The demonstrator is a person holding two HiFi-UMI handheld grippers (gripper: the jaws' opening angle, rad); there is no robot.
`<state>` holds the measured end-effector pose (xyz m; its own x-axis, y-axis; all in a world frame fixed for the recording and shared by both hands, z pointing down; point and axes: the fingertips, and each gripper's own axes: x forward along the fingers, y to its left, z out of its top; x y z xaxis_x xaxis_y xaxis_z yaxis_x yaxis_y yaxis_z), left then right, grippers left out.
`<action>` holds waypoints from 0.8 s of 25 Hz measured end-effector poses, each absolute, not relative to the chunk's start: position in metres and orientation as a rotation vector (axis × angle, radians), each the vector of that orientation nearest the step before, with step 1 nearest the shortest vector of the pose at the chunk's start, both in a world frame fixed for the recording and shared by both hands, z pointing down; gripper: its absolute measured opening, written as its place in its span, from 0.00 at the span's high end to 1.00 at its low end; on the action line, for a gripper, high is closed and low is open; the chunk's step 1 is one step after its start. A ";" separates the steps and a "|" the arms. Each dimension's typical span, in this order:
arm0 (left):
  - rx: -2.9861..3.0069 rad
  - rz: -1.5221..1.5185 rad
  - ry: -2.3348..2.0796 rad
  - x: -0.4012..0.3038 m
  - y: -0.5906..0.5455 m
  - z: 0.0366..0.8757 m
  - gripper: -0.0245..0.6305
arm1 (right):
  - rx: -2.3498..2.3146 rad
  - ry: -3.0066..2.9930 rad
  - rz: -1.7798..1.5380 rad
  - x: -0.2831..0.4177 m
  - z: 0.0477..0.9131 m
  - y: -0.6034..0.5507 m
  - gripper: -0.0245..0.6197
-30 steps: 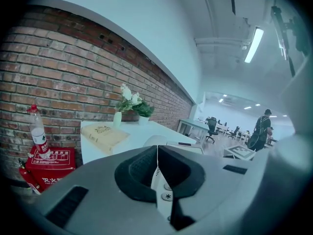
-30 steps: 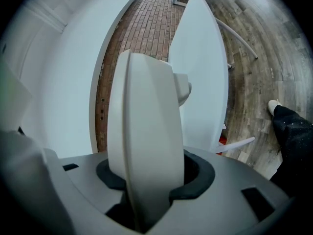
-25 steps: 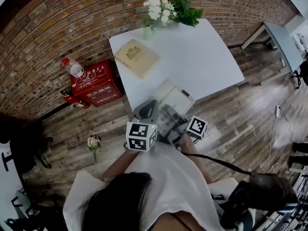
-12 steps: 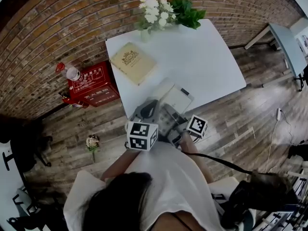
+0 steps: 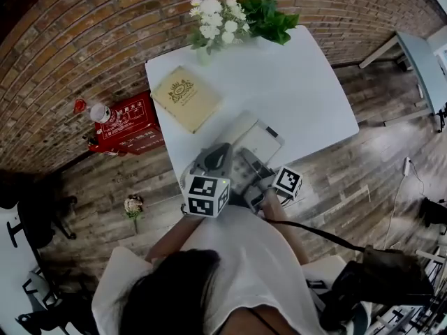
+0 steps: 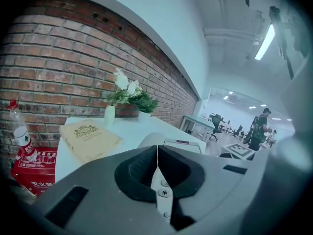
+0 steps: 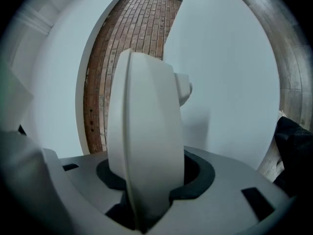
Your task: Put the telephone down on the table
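The white telephone (image 5: 250,149) hangs over the near edge of the white table (image 5: 307,82), carried by both grippers. My left gripper (image 5: 215,162) is shut on its left side. In the left gripper view the jaws meet over the keypad (image 6: 164,192), and the base's far end (image 6: 178,143) shows beyond them. My right gripper (image 5: 257,192) is shut on the near right end. In the right gripper view the telephone (image 7: 144,146) stands edge-on between the dark pads (image 7: 200,175), with the tabletop (image 7: 230,82) behind it.
A tan book (image 5: 183,98) lies at the table's left. A vase of white flowers (image 5: 209,23) and a green plant (image 5: 269,16) stand along the far edge by the brick wall. A red box (image 5: 126,124) and a bottle (image 5: 98,110) sit on the wooden floor to the left.
The head view has shifted, so the table now sits further left in it. Both grippers keep their hold, and the telephone reaches slightly further over the table's near edge.
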<state>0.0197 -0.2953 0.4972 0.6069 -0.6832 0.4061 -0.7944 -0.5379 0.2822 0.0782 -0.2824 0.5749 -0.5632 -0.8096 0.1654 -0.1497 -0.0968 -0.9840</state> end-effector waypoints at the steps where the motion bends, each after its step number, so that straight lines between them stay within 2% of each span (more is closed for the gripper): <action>1: 2.396 0.346 -1.174 0.023 -0.299 0.497 0.92 | -1.054 1.671 -1.713 0.082 0.577 -0.286 0.63; 20: 2.356 0.368 -1.198 0.058 -0.343 0.502 0.92 | -1.033 1.736 -1.801 0.110 0.594 -0.334 0.63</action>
